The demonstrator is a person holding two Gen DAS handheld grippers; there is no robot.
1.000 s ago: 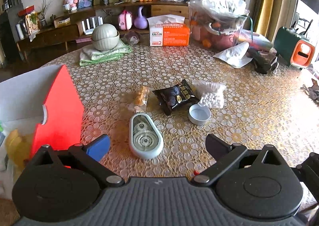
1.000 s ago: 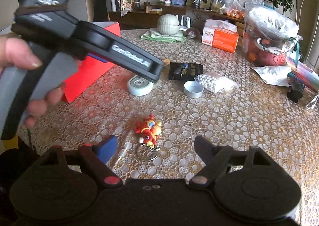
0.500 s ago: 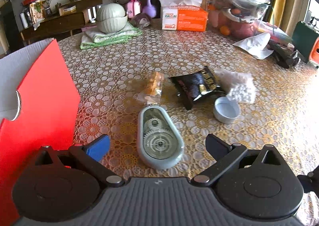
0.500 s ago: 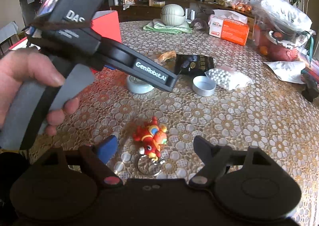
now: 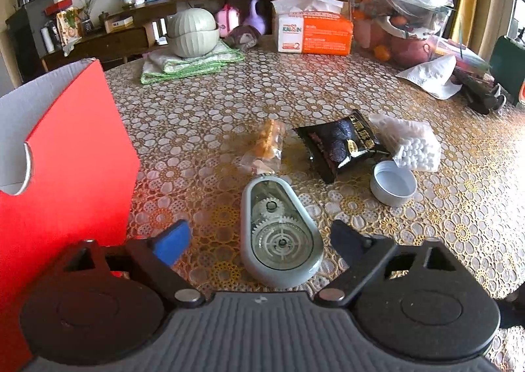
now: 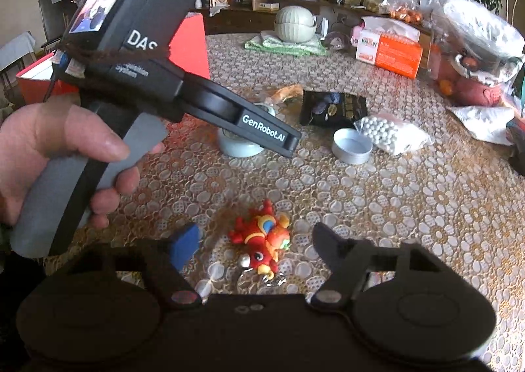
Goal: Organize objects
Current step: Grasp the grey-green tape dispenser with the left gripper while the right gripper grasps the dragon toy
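**Both tongs spread over separate items**

The counter (image 5: 328, 89) is carrying everything. The red box (image 5: 65, 175) is standing left of the grey gear case (image 5: 279, 234), which is lying between the released left tongs (image 5: 259, 240). The right tongs (image 6: 252, 247) are gaping around the red dragon keychain (image 6: 262, 240), possibly without touching it.
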